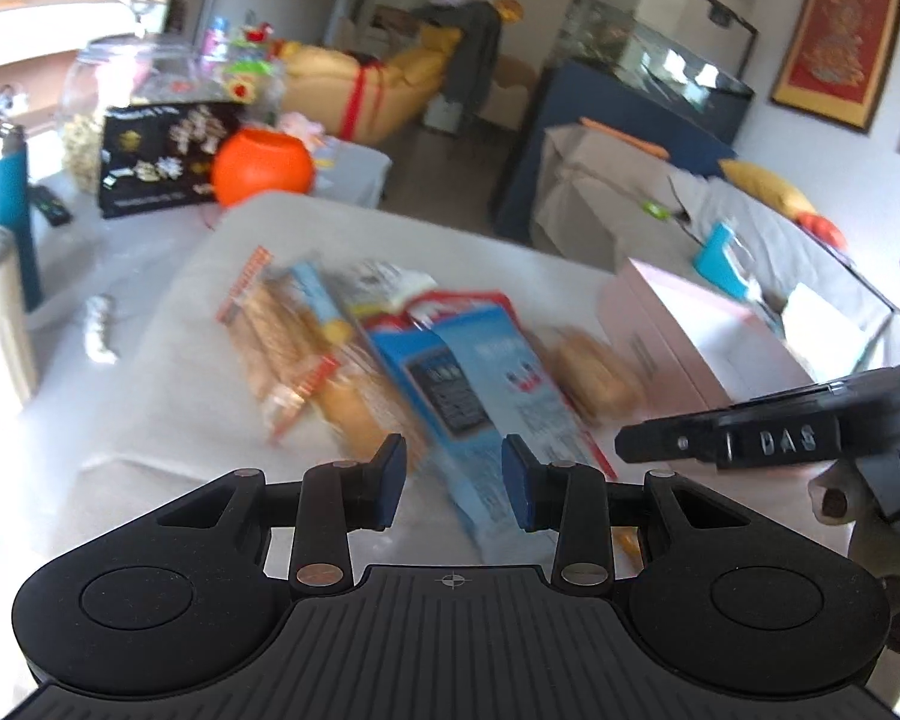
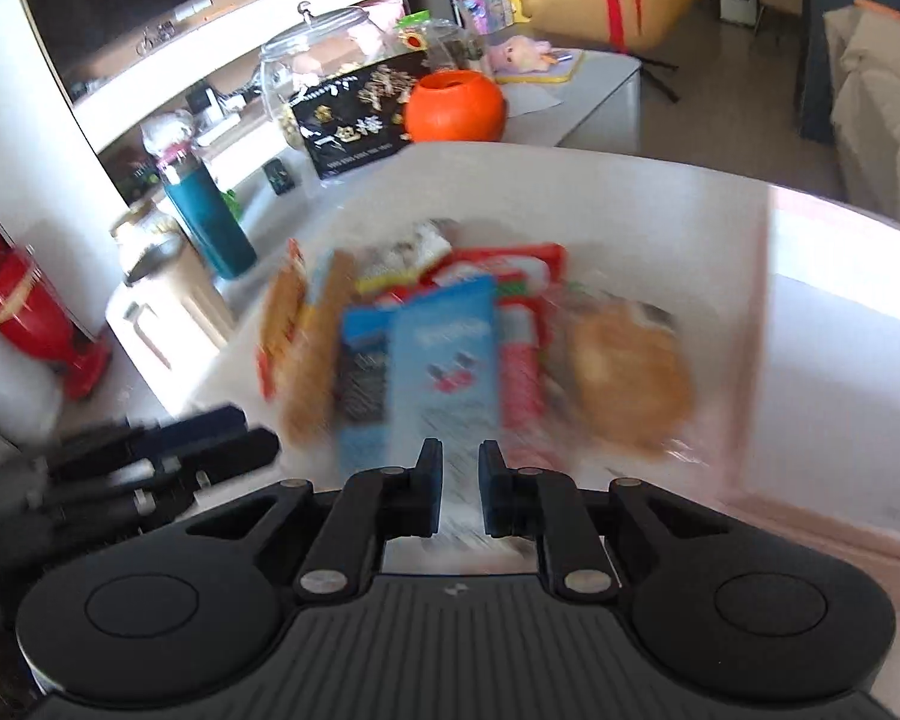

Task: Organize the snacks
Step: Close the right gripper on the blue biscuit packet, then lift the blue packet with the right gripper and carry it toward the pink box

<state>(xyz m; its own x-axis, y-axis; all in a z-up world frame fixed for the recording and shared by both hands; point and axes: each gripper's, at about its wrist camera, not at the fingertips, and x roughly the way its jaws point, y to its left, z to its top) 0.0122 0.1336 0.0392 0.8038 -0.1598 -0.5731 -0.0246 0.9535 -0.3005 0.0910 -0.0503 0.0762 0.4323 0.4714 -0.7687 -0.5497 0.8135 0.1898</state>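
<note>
Blue-padded fingers of the left gripper point(image 1: 453, 483) stand well apart in the left wrist view, clamped on nothing; between them shows the near end of a blue snack box point(image 1: 480, 402), though whether a pad touches it is lost to blur. That box lies on a heap of snacks on a white tray point(image 1: 150, 360): a clear pack of biscuits point(image 1: 282, 336) with orange-striped edges at the left, a round bun point(image 1: 600, 372) at the right. Just right of the heap sits a pink box point(image 1: 690, 336). This view alone shows the right gripper's dark finger marked "DAS" point(image 1: 732, 441).

From the right wrist view, the right gripper point(image 2: 459, 495) has its fingers only narrowly apart, with the blue box's point(image 2: 444, 360) near end in the gap; actual contact cannot be told. Only here appear red packets point(image 2: 522, 276) behind the box and a teal bottle point(image 2: 210, 222) far left. An orange bowl point(image 2: 453, 105) sits beyond the tray.
</note>
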